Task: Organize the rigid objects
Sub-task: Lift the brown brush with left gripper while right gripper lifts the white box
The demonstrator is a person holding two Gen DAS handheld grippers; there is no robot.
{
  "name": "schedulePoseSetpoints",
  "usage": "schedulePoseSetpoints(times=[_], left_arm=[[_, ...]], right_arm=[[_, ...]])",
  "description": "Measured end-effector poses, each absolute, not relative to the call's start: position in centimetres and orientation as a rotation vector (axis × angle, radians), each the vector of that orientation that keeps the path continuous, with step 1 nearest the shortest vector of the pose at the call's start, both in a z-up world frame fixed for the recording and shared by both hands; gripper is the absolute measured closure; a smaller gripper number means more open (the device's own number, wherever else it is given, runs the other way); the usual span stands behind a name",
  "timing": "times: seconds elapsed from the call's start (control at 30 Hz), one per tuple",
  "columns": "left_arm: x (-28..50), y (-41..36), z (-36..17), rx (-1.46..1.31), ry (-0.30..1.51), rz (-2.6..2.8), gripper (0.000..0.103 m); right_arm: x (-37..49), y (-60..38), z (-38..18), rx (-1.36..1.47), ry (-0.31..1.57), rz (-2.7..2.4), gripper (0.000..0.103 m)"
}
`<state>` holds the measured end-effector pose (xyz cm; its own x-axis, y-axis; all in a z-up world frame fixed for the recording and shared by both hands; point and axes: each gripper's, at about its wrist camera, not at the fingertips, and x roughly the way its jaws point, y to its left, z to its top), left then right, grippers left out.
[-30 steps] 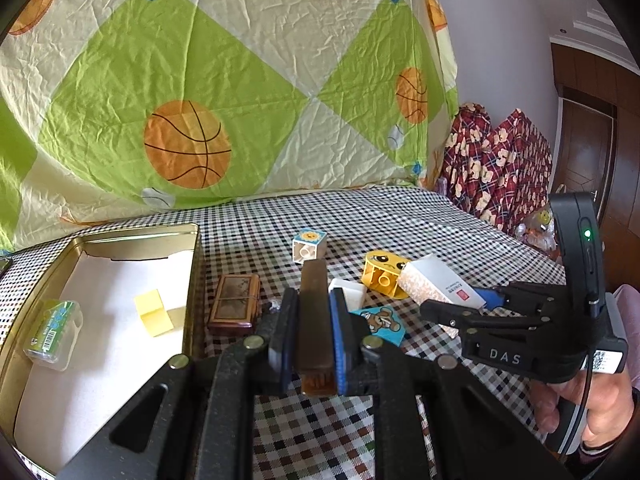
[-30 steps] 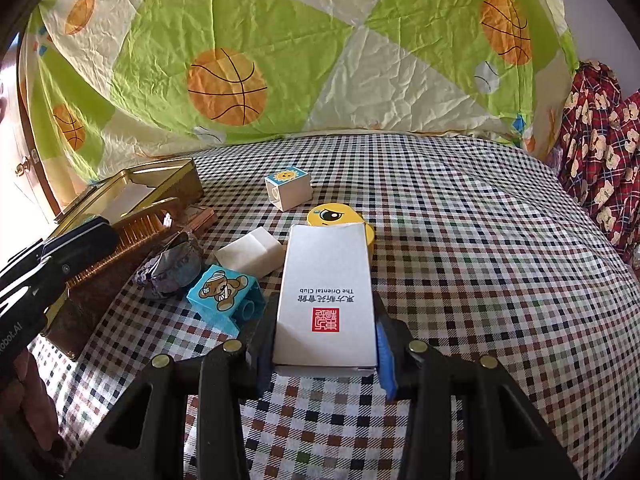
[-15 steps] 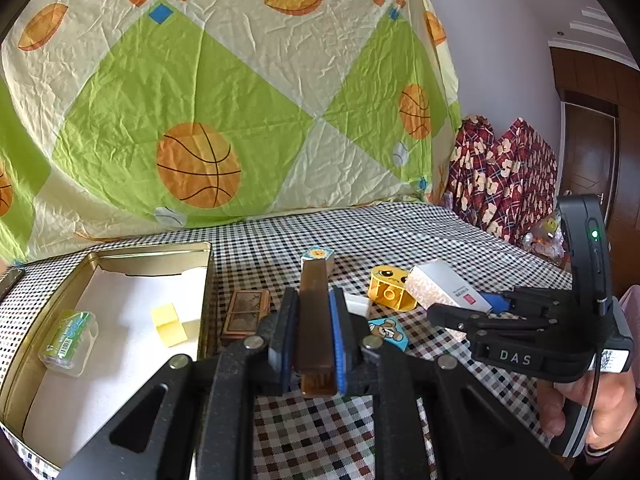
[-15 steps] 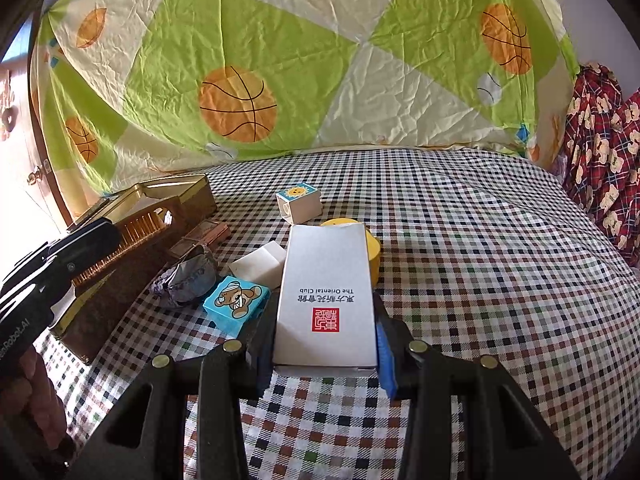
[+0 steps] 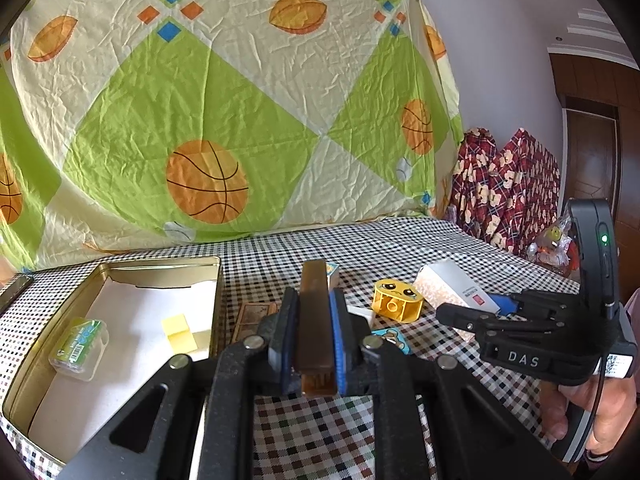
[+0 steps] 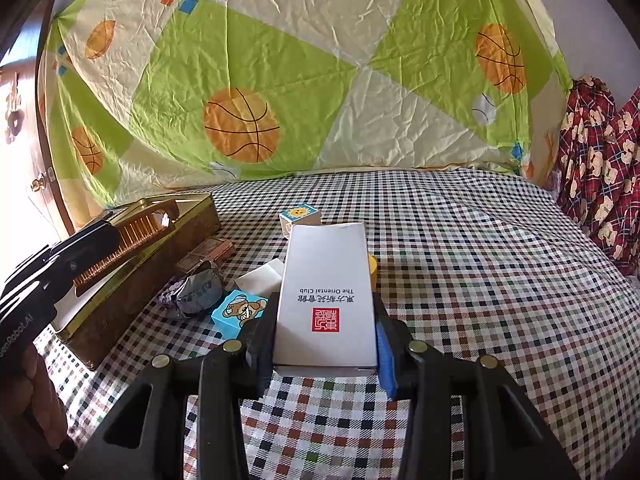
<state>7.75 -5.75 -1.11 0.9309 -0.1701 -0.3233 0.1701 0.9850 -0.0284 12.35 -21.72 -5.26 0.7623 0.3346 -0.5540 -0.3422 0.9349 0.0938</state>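
My left gripper (image 5: pixel 314 312) is shut on a brown wooden comb (image 5: pixel 314 344), held on edge above the checked tablecloth, just right of the gold tin tray (image 5: pixel 160 268). In the right wrist view the comb's teeth (image 6: pixel 132 232) show beside that left gripper (image 6: pixel 80 248), over the tin's near wall. My right gripper (image 6: pixel 324 320) is shut on a white carton (image 6: pixel 326 264) with a red seal, held flat above the cloth. The left wrist view shows the same carton (image 5: pixel 444 280) in the right gripper (image 5: pixel 472 312).
The tin holds a clear case with a green label (image 5: pixel 80 340) and a yellow block (image 5: pixel 180 330). On the cloth lie a yellow face block (image 5: pixel 396 300), a blue bear block (image 6: pixel 238 310), a sun block (image 6: pixel 298 216), a white block (image 6: pixel 260 280), a grey pouch (image 6: pixel 200 288) and a small brown box (image 5: pixel 252 314).
Both grippers have tipped upward, so the table and its objects sit lower in each view. Each grip is unchanged.
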Motion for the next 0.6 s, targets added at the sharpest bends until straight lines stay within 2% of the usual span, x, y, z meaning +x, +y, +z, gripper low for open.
schedulePoseSetpoints(times=[0.6], left_arm=[[7.2, -5.6, -0.9, -0.006, 0.303, -0.163, 0.089]], right_arm=[[10.1, -21.4, -4.0, -0.049, 0.467, 0.338, 0.06]])
